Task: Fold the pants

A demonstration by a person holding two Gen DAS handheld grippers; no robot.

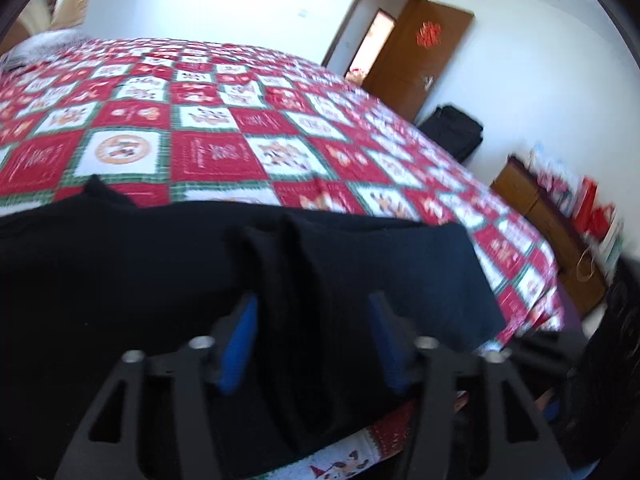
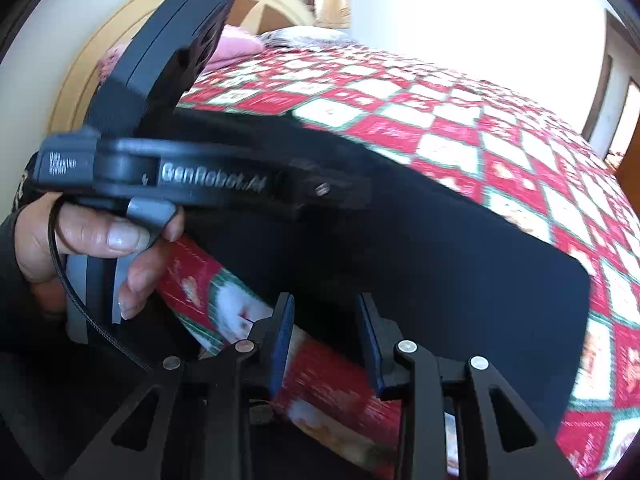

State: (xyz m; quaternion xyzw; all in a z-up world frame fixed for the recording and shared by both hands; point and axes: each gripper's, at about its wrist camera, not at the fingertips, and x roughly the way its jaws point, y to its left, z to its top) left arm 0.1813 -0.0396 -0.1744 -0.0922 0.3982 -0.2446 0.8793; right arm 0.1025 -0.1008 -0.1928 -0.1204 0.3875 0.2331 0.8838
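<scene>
My left tongs (image 1: 312, 320) stand wide, straddling a raised ridge of the dark navy fabric pants (image 1: 380, 264), not pinching it. My right tongs (image 2: 325, 328) gape wide over the pants' near edge, which lies on the red-and-white patchwork quilt (image 2: 500, 152). Closing now risks grabbing quilt with cloth, or only one layer, skewing the fold.

Dark pants (image 1: 160, 264) on the bed

Both wrist views low and close over the bed (image 1: 224, 120), left facing the door (image 1: 416, 60), right facing the headboard (image 2: 100, 60), sharing black pants (image 1: 140, 272).
</scene>
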